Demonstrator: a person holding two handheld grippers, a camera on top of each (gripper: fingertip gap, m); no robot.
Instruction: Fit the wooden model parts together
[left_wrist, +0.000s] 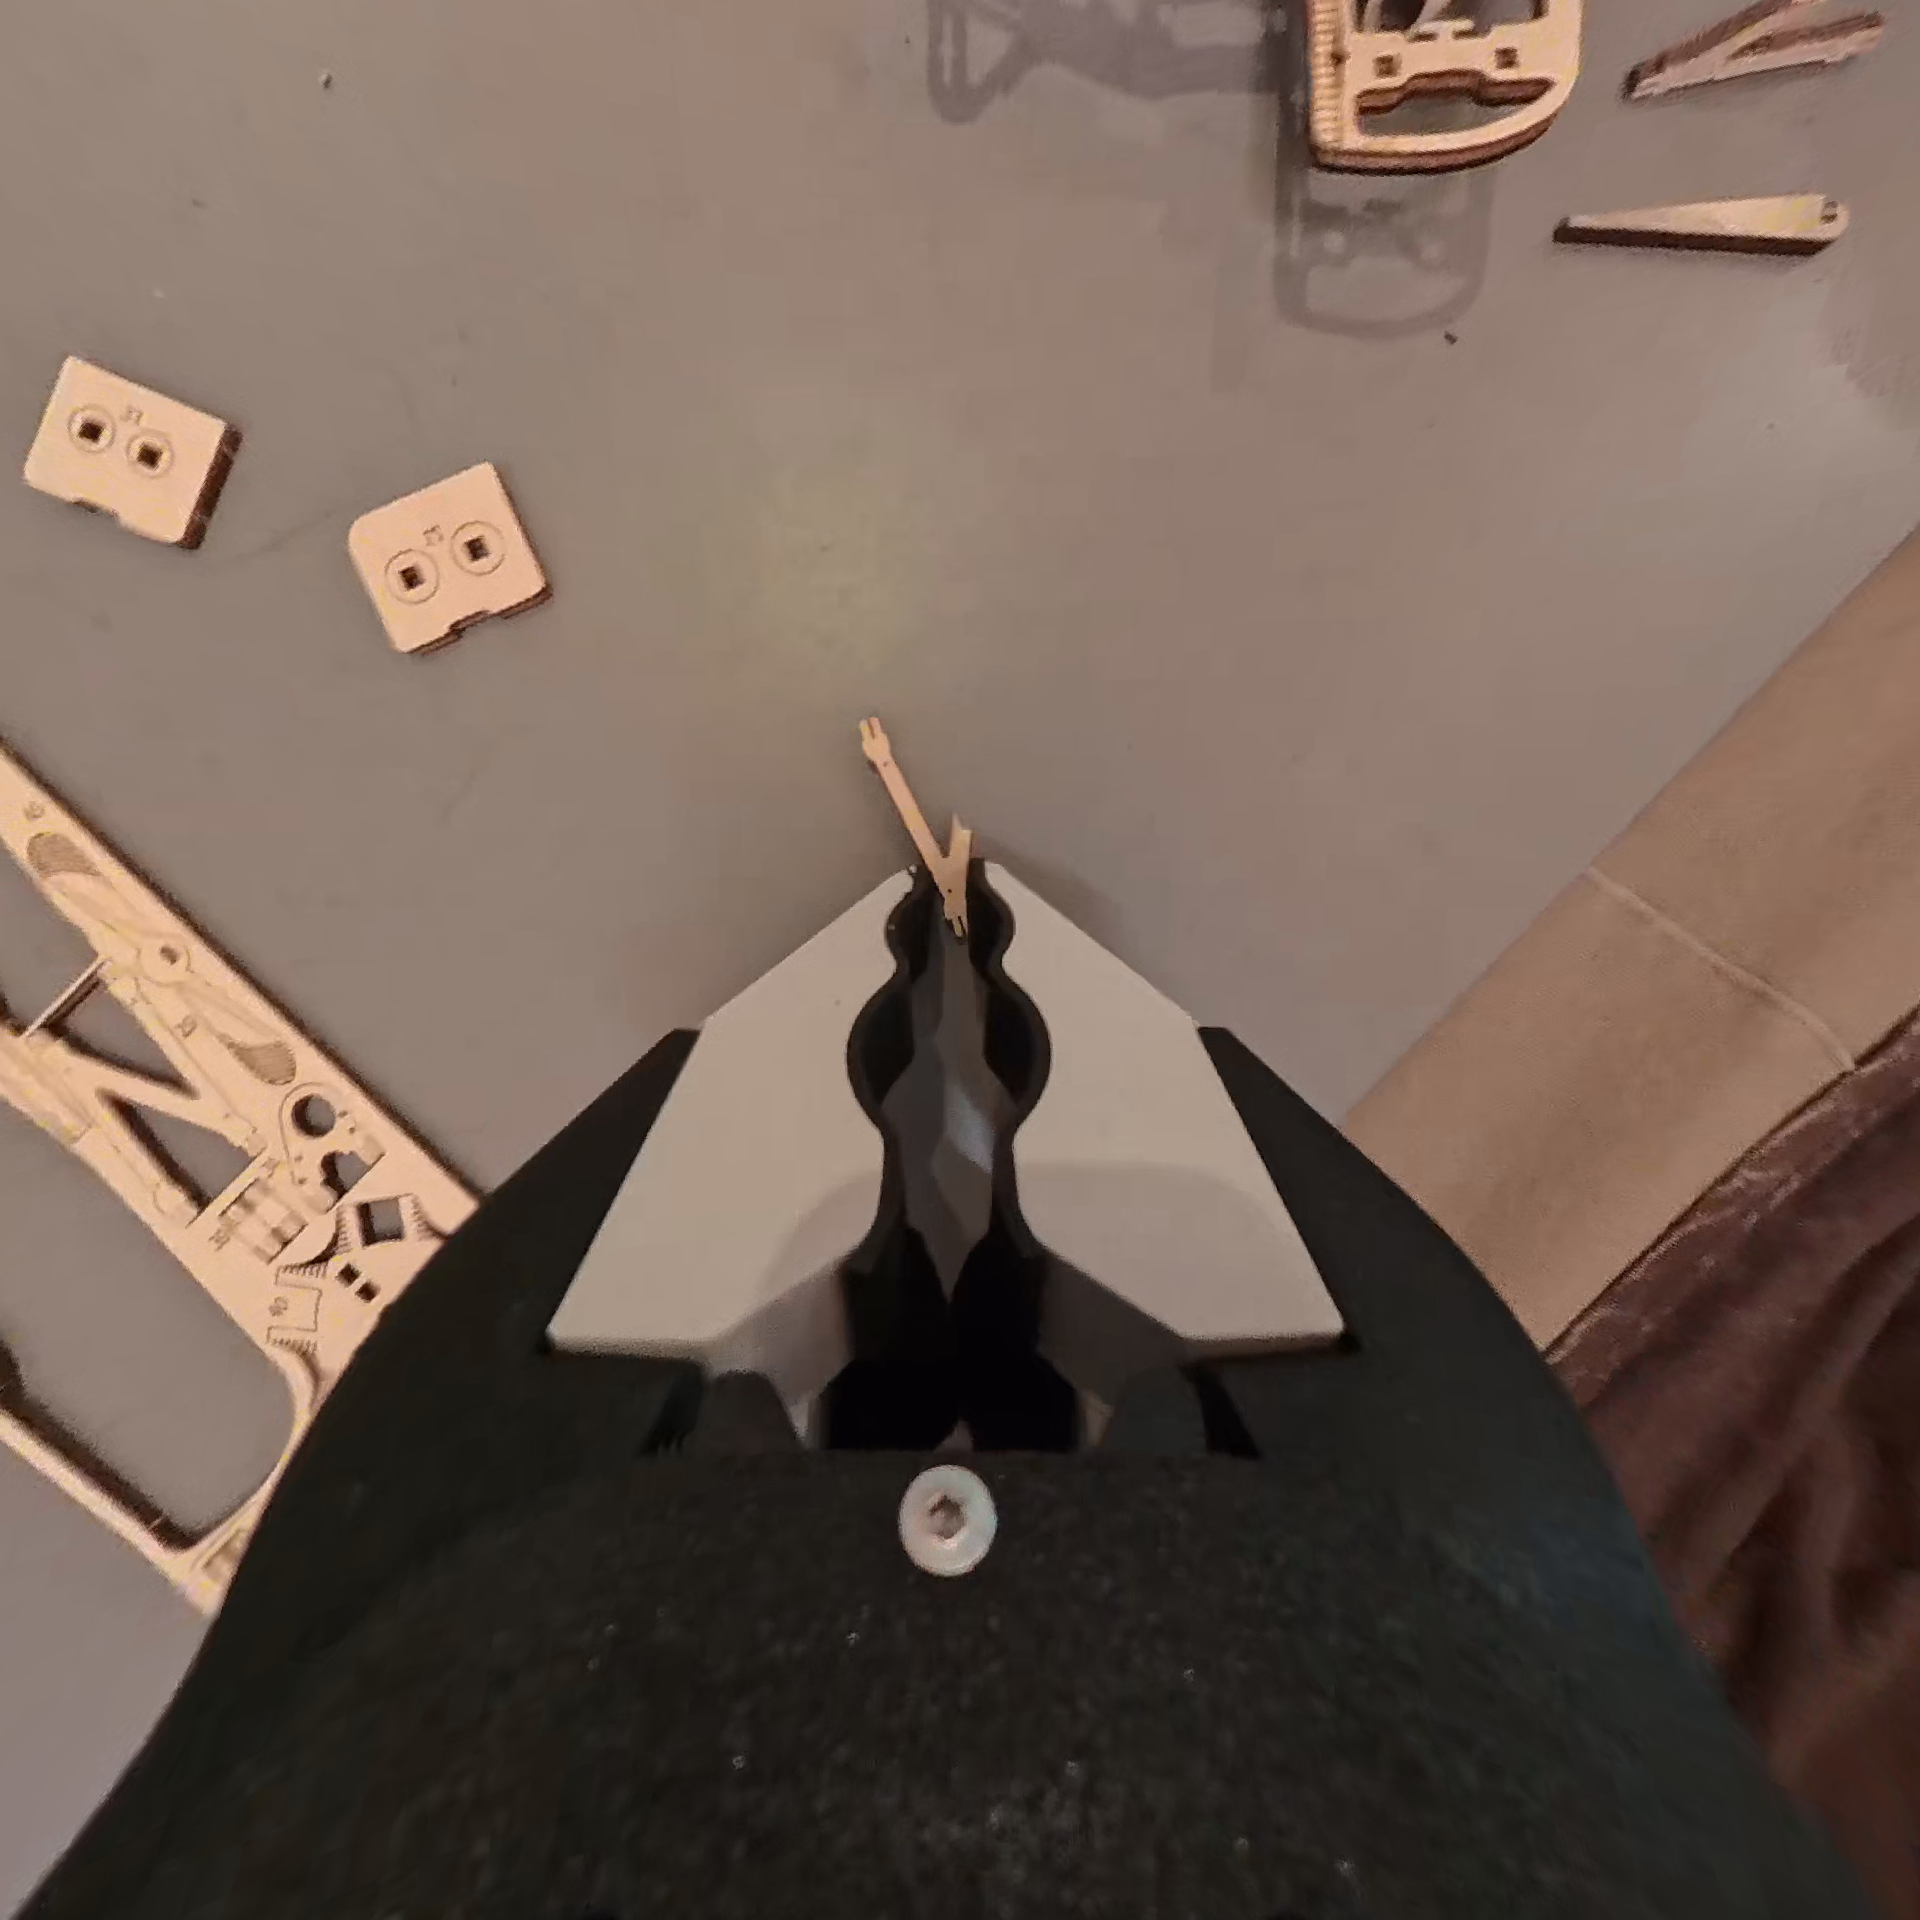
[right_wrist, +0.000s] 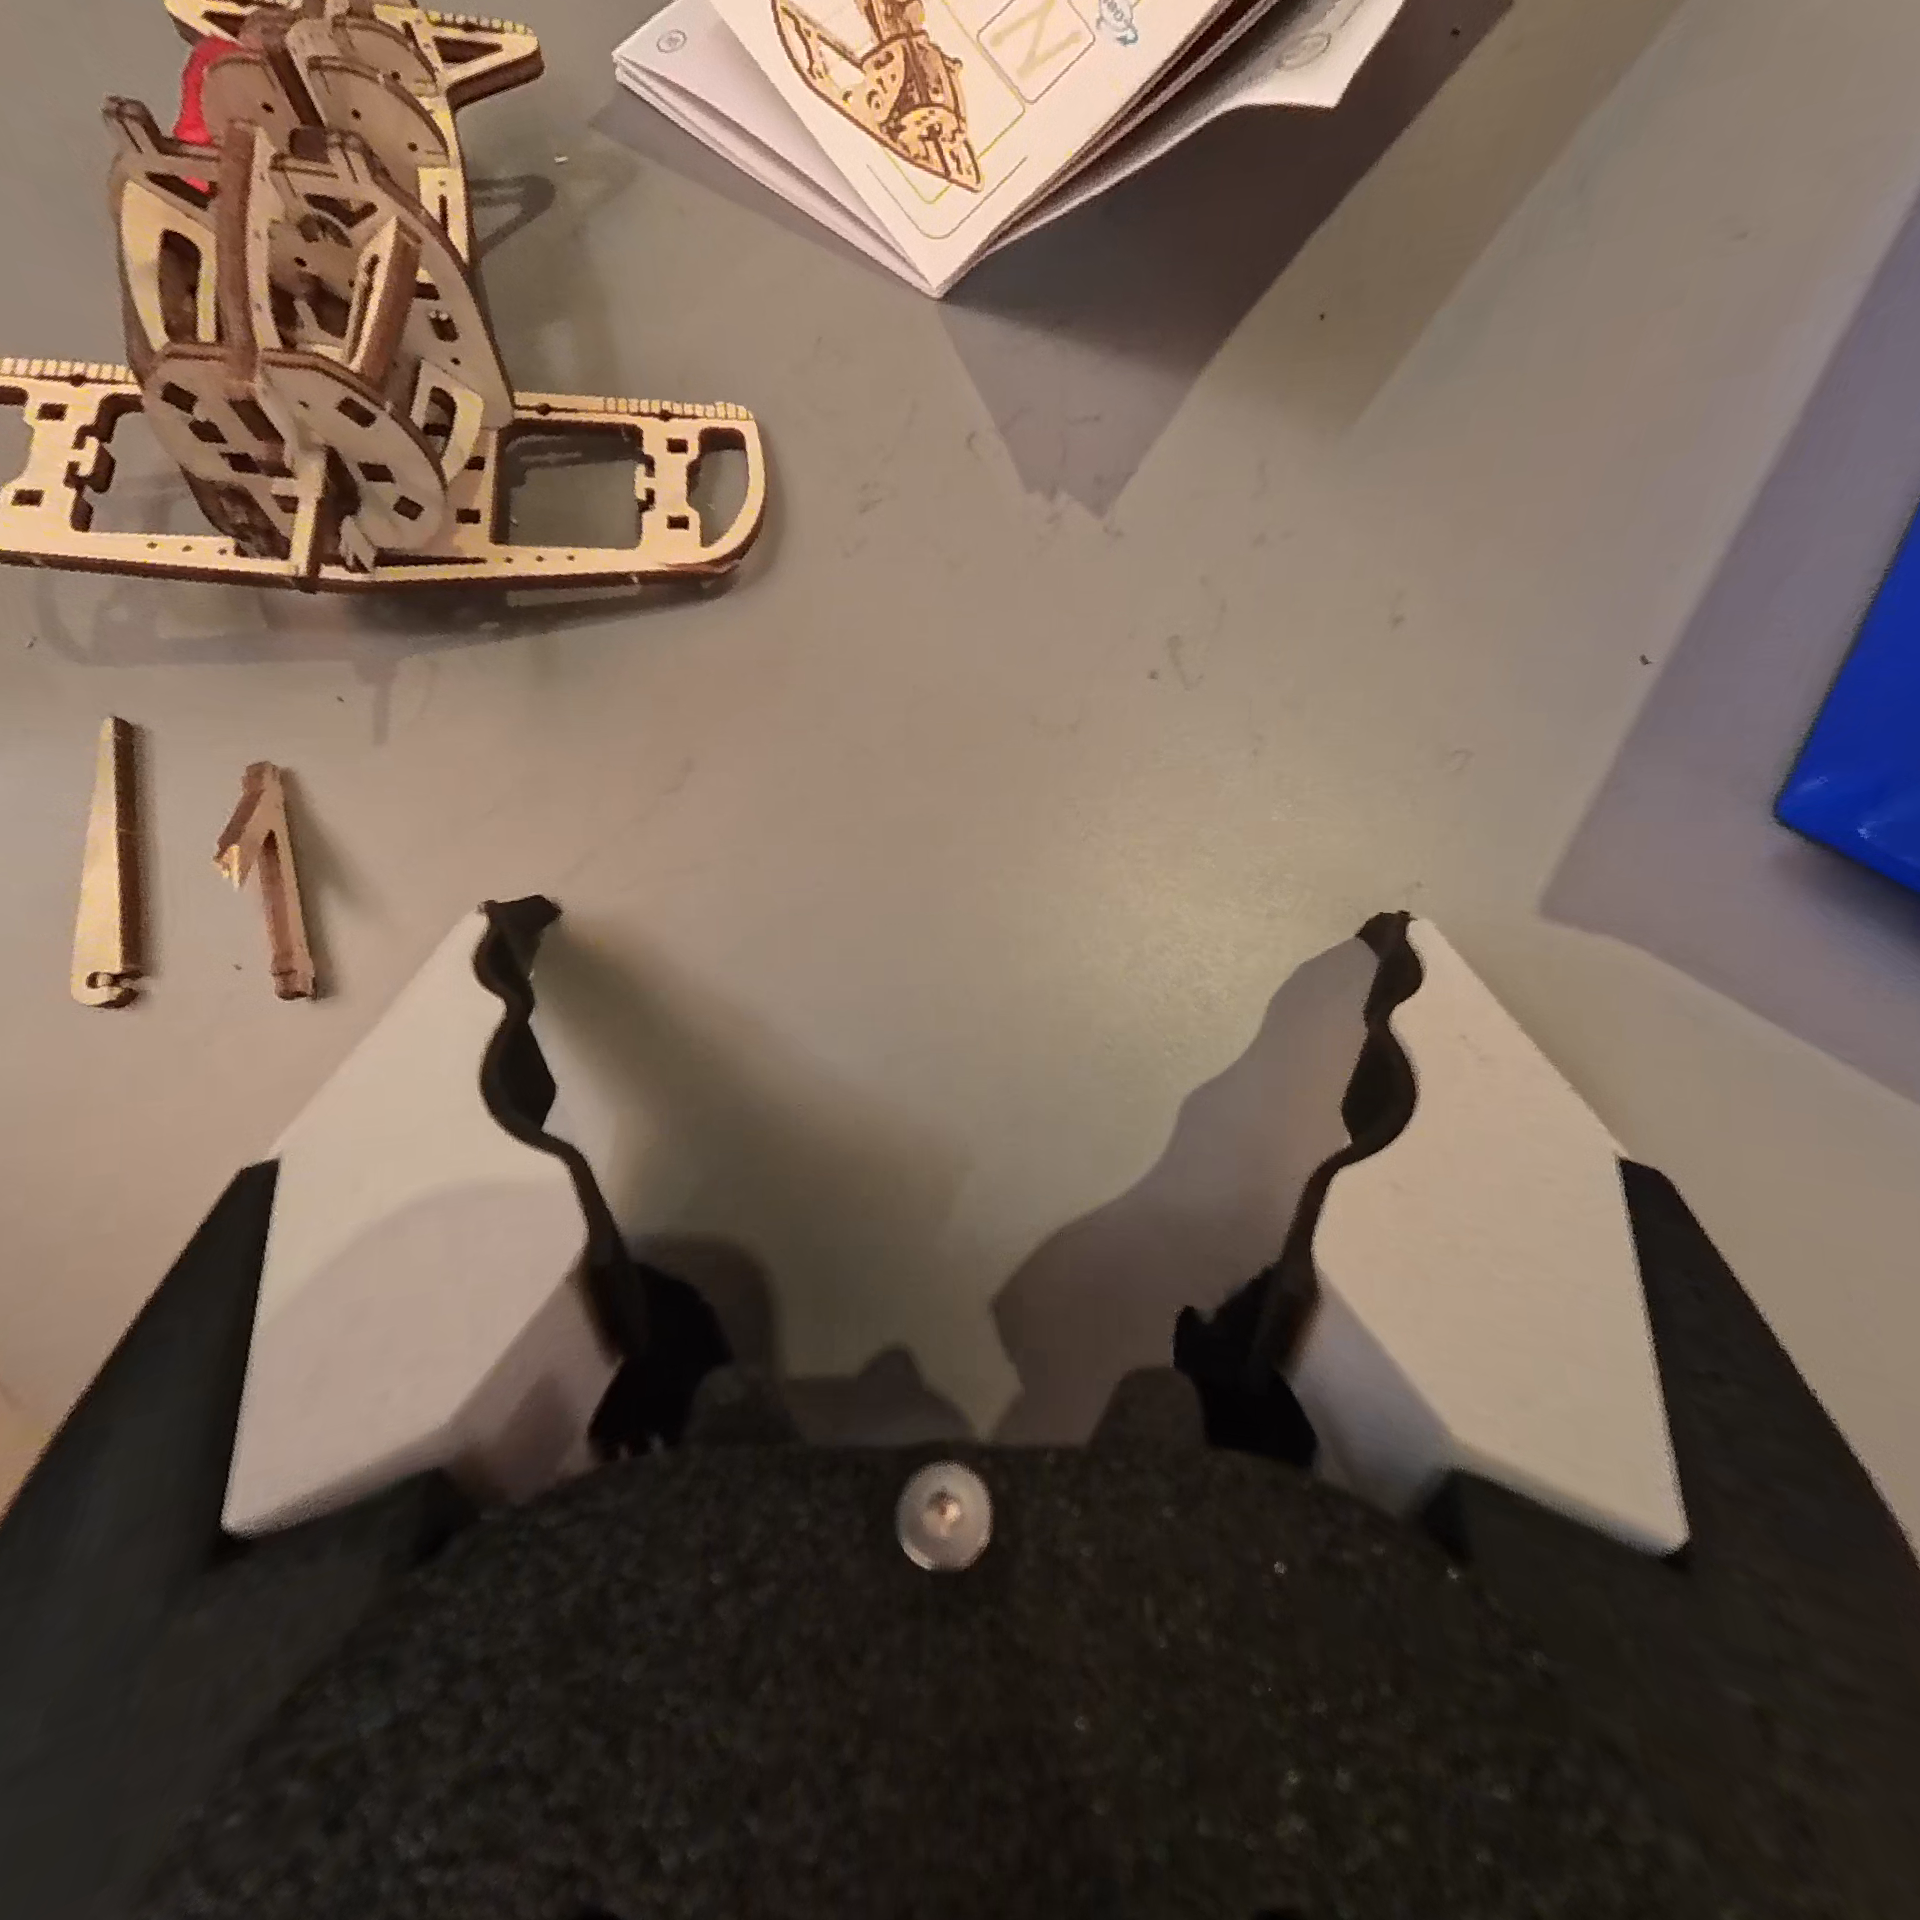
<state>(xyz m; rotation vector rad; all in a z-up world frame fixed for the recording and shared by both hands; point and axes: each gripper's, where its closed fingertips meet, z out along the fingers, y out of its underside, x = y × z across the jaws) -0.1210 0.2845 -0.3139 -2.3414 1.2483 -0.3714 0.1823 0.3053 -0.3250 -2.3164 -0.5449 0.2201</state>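
Note:
In the left wrist view my left gripper (left_wrist: 948, 883) is shut on a thin forked wooden stick (left_wrist: 914, 805), which pokes out of the fingertips and leans up and to the left above the grey table (left_wrist: 727, 364). In the right wrist view my right gripper (right_wrist: 961, 920) is wide open and empty over bare table. The partly built wooden model (right_wrist: 301, 343) stands on its slotted base at the upper left of that view. A tapered wooden piece (right_wrist: 104, 873) and a forked wooden piece (right_wrist: 265, 873) lie left of the right gripper.
Two small square wooden plates (left_wrist: 130, 452) (left_wrist: 447, 556) lie at the left. A cut-out wooden sheet (left_wrist: 187, 1122) lies lower left. Wooden parts (left_wrist: 1434, 83) (left_wrist: 1704, 220) lie at the top right. An instruction booklet (right_wrist: 997, 114) and a blue object (right_wrist: 1860, 727) lie near the right gripper. Cloth (left_wrist: 1714, 1039) covers the table's right edge. It is some 4 centimetres from my right tips to the forked wooden piece (right_wrist: 265, 873).

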